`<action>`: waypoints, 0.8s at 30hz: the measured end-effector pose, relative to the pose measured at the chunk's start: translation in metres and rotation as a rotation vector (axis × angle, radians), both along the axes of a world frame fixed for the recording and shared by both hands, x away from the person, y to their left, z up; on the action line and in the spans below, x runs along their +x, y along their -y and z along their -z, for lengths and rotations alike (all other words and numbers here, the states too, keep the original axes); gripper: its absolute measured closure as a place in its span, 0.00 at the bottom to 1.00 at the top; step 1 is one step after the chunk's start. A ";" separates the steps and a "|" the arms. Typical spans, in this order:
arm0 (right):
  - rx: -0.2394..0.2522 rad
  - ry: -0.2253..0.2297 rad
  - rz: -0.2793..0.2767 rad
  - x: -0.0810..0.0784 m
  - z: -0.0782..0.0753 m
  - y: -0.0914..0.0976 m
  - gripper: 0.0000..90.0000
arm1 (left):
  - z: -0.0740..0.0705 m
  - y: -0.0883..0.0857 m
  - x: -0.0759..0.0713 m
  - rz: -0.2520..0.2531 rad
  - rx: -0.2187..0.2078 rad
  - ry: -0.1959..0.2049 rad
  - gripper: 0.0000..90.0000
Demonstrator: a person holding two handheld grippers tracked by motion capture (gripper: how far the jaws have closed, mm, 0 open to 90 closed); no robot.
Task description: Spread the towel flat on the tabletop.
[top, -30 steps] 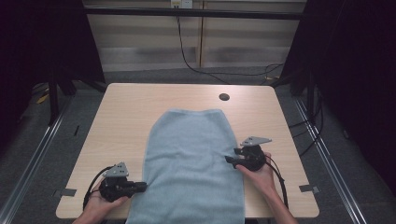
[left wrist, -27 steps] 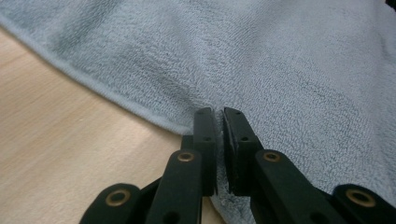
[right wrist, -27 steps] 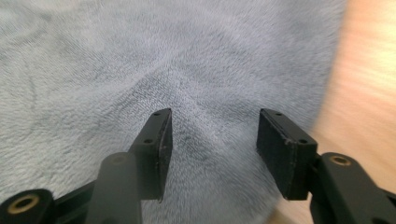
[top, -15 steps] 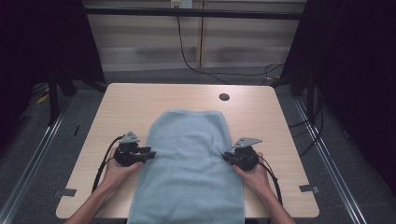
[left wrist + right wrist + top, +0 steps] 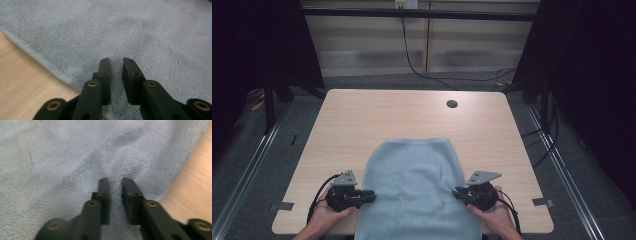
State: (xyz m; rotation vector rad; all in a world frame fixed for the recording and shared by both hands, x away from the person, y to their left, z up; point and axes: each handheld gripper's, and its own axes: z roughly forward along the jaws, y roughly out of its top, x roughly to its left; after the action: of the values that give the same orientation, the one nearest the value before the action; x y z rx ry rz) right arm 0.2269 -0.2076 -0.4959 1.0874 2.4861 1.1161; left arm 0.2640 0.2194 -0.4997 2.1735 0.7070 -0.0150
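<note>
A light blue towel [image 5: 412,190] lies on the wooden table [image 5: 362,120], and its near end hangs over the front edge. My left gripper [image 5: 371,194] holds the towel's left edge, my right gripper [image 5: 457,191] its right edge. In the left gripper view the jaws [image 5: 116,61] stand narrowly apart on the towel [image 5: 140,32] just inside its edge; they have just been closing, with pile between them. In the right gripper view the jaws [image 5: 115,181] pinch a ridge of towel [image 5: 62,157], and creases run into the gap; they have just been opening slightly.
A dark round cable hole [image 5: 452,104] sits near the table's far edge. Bare wood stretches beyond the towel and to either side of it. Grey tape tabs mark the front left corner [image 5: 285,205] and the front right corner [image 5: 542,202]. Cables lie on the floor behind the table.
Both hands have drawn back toward the front edge. The towel has slid with them, and its far edge now lies nearer the person. The left gripper went forward first, then back.
</note>
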 end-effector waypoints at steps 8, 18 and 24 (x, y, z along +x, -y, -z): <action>0.050 0.069 0.139 0.054 -0.014 0.012 0.65 | 0.000 0.006 0.049 -0.131 -0.010 0.031 0.79; 0.037 0.041 0.175 0.102 0.002 0.000 0.93 | 0.005 0.006 0.057 -0.148 -0.001 0.046 0.77; 0.086 0.079 0.038 0.082 -0.011 -0.029 0.93 | 0.006 0.006 0.057 -0.153 -0.010 0.041 0.77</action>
State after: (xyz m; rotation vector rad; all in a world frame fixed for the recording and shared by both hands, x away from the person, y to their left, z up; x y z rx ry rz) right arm 0.3091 -0.1787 -0.4852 1.0858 2.3674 1.2409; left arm 0.3206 0.2134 -0.5057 2.0993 0.8453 0.1057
